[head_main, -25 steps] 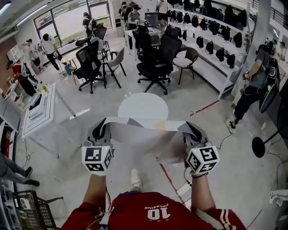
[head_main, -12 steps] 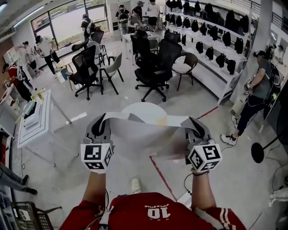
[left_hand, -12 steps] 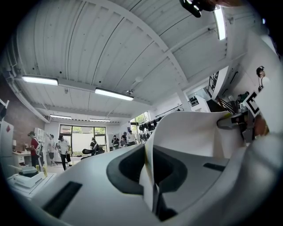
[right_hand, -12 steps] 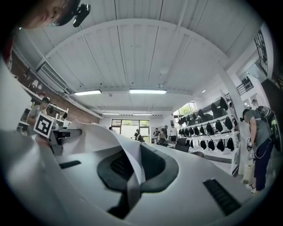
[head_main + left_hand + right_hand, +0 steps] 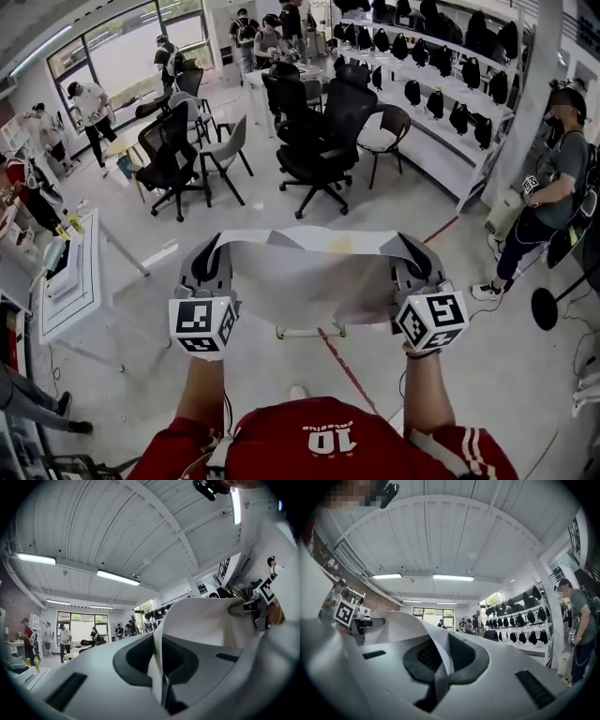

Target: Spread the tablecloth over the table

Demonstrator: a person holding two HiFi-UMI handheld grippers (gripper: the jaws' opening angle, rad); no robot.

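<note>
Tablecloth point(image 5: 309, 281) hung as a taut band between the two grippers, dead centre of the head view, off the floor. It was thin, pale and soft: the top hem sagged slightly and the corners folded where pinched. Judged light and limp with no stiffness, likely to billow or slide if jerked. The hold was at the top corners, which is the right place, and a wide grip keeps it flat for laying.

Left gripper point(image 5: 217, 247) at 9 o'clock of the cloth had its jaws closed tight on the corner, and its own view showed a fold of fabric nipped between them. Right gripper point(image 5: 398, 247) at 3 o'clock was the same, clamped on the other corner.

Table point(image 5: 309, 331) was mostly hidden behind the cloth. Only what looked like its foot showed at 6 o'clock under the lower hem, so the top's edges could not be read and centring needs care.

Room was open floor all round:
- office chairs point(image 5: 323, 131) at 12 o'clock, well apart
- white bench point(image 5: 70, 281) at 9 o'clock, well apart
- standing person point(image 5: 553, 187) at 3 o'clock, well apart
- red floor line point(image 5: 347, 370) at 5 o'clock

Nothing near enough to snag.
</note>
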